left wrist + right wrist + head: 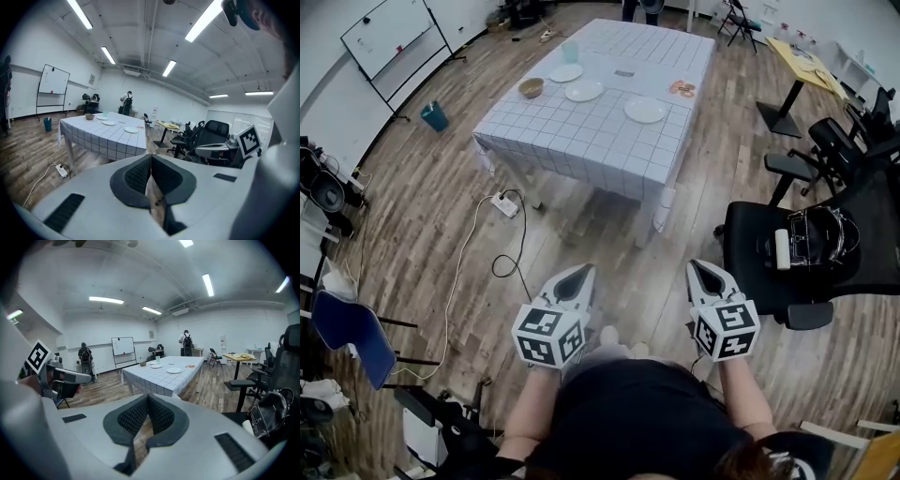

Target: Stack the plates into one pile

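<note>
Three plates on the table (581,150), none stacked yet?
— Yes. Two sit toward the left edge, one (565,73) farther back than the other (584,91), which is near a bowl (531,88). The third (645,111) lies toward the right edge.
— And the claws?
— The left gripper (574,281) and right gripper (707,277) are both pinched closed on nothing, well short of the table.
— Advice?
— Step up to the near edge first and open a claw only at a rim. I'd build on the left pair.
</note>
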`<control>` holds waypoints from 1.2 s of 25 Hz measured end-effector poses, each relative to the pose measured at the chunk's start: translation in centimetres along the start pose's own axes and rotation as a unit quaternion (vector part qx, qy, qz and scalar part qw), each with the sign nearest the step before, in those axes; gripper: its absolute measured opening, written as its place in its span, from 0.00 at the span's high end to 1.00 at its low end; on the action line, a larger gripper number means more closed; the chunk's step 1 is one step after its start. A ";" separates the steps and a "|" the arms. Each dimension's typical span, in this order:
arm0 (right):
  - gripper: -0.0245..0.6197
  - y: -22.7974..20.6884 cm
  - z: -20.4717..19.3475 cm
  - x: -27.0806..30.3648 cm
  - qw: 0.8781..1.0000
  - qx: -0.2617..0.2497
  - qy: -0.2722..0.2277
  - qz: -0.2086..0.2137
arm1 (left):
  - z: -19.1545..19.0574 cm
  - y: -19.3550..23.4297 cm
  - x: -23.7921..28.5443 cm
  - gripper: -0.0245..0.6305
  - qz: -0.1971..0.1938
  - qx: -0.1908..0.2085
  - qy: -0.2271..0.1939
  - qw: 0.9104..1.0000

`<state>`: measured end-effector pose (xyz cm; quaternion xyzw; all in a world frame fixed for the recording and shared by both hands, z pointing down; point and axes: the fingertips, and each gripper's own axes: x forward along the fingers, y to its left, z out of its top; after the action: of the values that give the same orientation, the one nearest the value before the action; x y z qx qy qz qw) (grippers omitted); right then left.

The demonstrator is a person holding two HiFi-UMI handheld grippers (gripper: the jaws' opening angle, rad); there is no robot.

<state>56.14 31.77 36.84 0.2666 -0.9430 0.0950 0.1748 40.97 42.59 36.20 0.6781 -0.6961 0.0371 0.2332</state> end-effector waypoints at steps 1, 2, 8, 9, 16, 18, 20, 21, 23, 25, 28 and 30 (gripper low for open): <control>0.94 0.2 0.3 0.6 1.000 -0.002 0.001 0.001 | 0.2 0.5 0.1 0.92 -0.001 -0.001 0.001 1.000; 0.94 0.3 0.7 1.1 1.000 -0.003 0.002 0.000 | 0.3 0.9 0.2 0.92 -0.002 -0.001 0.003 1.000; 0.94 1.8 3.0 5.5 1.000 -0.007 0.003 -0.001 | 1.9 5.3 0.3 0.92 0.011 -0.002 -0.004 1.000; 0.94 2.3 3.3 6.3 1.000 -0.015 0.004 0.001 | 2.1 6.3 0.3 0.92 0.015 -0.007 -0.006 1.000; 0.94 5.5 4.3 11.6 0.999 -0.046 0.019 0.022 | 2.8 11.2 -0.2 0.92 0.029 -0.006 -0.018 0.999; 0.94 6.5 4.3 12.8 0.998 -0.048 0.023 0.028 | 2.8 12.4 -0.6 0.92 0.036 -0.007 -0.027 0.999; 0.94 7.4 4.4 13.6 0.998 -0.051 0.028 0.033 | 2.4 13.6 -1.0 0.92 0.042 -0.015 -0.031 0.999; 0.94 7.8 4.4 14.1 0.997 -0.054 0.030 0.034 | 2.1 14.3 -1.0 0.92 0.044 -0.019 -0.030 0.998; 0.94 8.2 4.5 14.9 0.997 -0.061 0.035 0.033 | 1.6 15.6 -0.7 0.92 0.048 -0.029 -0.025 0.998; 0.94 8.3 4.5 15.6 0.996 -0.069 0.042 0.029 | 1.2 16.8 -0.3 0.92 0.046 -0.044 -0.022 0.998; 0.94 7.7 4.7 16.6 0.996 -0.077 0.048 0.014 | 1.2 18.7 0.6 0.92 0.040 -0.061 -0.022 0.997; 0.94 6.9 5.2 17.9 0.996 -0.079 0.043 0.002 | 1.7 19.9 1.9 0.92 0.035 -0.063 -0.026 0.997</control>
<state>36.76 27.73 38.28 0.2455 -0.9398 0.0316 0.2357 21.41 41.71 40.67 0.6382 -0.7261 -0.0165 0.2553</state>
